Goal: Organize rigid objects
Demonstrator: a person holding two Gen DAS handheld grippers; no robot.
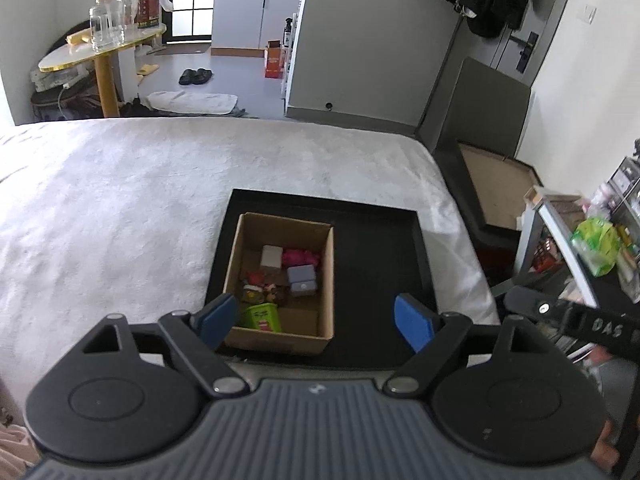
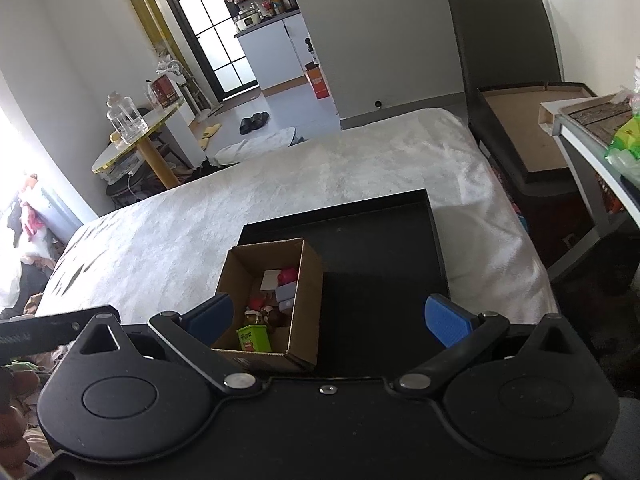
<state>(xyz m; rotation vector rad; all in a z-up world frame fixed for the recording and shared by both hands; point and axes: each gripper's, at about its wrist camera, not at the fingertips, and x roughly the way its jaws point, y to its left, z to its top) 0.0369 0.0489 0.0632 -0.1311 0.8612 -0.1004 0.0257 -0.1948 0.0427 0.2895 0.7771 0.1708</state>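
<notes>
Currently I am holding the left gripper (image 1: 316, 318) and right gripper (image 2: 328, 322) spread apart, cardboard box (image 1: 326, 280) at 12 o'clock.

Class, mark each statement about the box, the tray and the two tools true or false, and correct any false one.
1. The cardboard box stands on the black tray. True.
2. The box is empty. False: it holds several small things, among them a green container and a pink toy.
3. The left tool is open and holds nothing. True.
4. The right tool is shut on a block. False: its jaws are wide apart and hold nothing.
5. The tray lies on a white blanket. True.
</notes>
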